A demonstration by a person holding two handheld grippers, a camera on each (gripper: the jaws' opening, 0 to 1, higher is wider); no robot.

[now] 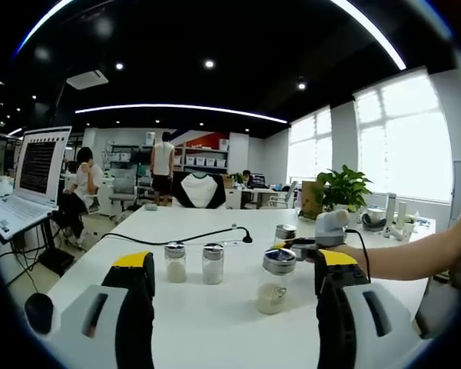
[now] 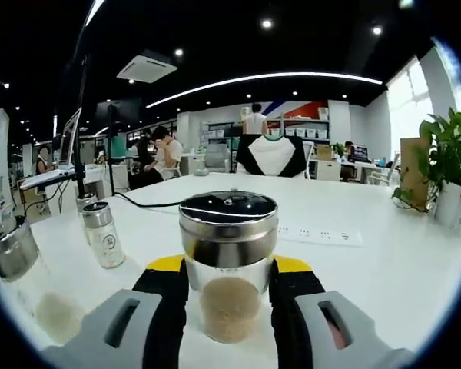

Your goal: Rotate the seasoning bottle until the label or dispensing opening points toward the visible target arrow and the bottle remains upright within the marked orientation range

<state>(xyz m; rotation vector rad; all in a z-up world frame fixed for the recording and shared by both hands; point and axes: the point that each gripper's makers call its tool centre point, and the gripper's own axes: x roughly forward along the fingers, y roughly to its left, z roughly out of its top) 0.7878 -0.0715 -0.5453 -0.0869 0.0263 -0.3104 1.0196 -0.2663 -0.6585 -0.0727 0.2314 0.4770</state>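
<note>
Your right gripper [image 2: 229, 288] is clamped on the seasoning bottle [image 2: 228, 261], jaws tight vs the glass either side, bottle upright on the white table [image 2: 384, 261]. Metal cap up top, beige powder low. Left gripper [image 1: 234, 277] hangs released, nothing btwn jaws. Ahead of it: two small shakers [image 1: 194, 263] side by side, another glass jar [image 1: 275, 280] nearer.
</note>
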